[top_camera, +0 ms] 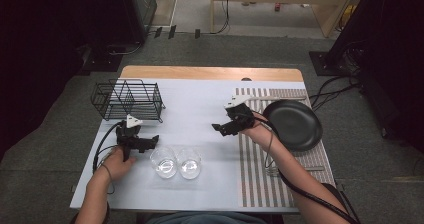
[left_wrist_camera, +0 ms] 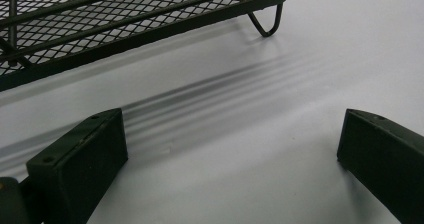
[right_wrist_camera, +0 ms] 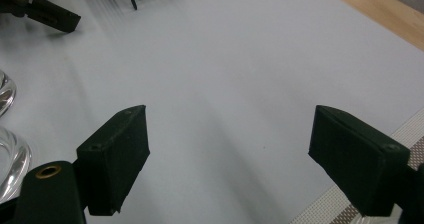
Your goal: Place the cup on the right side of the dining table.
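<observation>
Probably fragile, slippery: two clear glass cups [top_camera: 176, 162]; grip at rim wall, gently. Left gripper [top_camera: 150, 143] gaping, empty; right gripper [top_camera: 220, 128] gaping, empty. Wire rack [top_camera: 128, 100] nearby.

1. I count two clear glasses, one [top_camera: 163, 161] beside the other [top_camera: 189, 162], near the table's front edge.
2. I see one black wire rack [top_camera: 128, 100] toward the back left corner.
3. I see one black plate [top_camera: 293, 124] by the right edge.
4. I hold two grippers, left gripper [top_camera: 148, 143] and right gripper [top_camera: 220, 129].
</observation>
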`<move>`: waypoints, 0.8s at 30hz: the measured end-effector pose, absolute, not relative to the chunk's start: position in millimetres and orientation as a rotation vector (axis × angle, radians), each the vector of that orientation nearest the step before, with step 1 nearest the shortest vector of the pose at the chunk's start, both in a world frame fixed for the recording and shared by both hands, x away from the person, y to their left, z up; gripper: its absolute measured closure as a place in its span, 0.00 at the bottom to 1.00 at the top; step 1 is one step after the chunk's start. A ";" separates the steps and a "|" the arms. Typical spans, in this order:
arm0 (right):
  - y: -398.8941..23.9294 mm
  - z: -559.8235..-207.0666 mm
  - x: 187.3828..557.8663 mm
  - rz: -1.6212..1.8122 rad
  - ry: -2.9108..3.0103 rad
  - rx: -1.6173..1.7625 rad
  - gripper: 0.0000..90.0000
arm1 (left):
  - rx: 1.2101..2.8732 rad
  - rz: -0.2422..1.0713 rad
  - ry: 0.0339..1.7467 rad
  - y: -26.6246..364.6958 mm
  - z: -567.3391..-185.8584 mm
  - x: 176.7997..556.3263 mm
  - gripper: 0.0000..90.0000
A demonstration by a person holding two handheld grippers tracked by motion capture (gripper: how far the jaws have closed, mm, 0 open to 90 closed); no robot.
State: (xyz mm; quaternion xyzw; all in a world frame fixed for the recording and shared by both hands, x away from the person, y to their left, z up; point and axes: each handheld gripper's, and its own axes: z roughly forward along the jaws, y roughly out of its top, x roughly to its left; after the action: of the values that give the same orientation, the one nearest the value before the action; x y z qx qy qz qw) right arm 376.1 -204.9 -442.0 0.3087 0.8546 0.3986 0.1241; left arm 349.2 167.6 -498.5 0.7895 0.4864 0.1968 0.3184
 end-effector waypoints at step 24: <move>-202.1 -457.7 380.1 1.149 2.510 0.891 0.20 | 2.077 0.517 1.279 167.6 -498.4 349.2 0.00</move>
State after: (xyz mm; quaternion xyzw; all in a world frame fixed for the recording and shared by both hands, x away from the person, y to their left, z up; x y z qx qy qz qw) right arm 380.1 -202.1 -457.7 0.3049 0.8590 0.3933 0.1202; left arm 349.2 167.6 -498.4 0.7895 0.4864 0.1967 0.3184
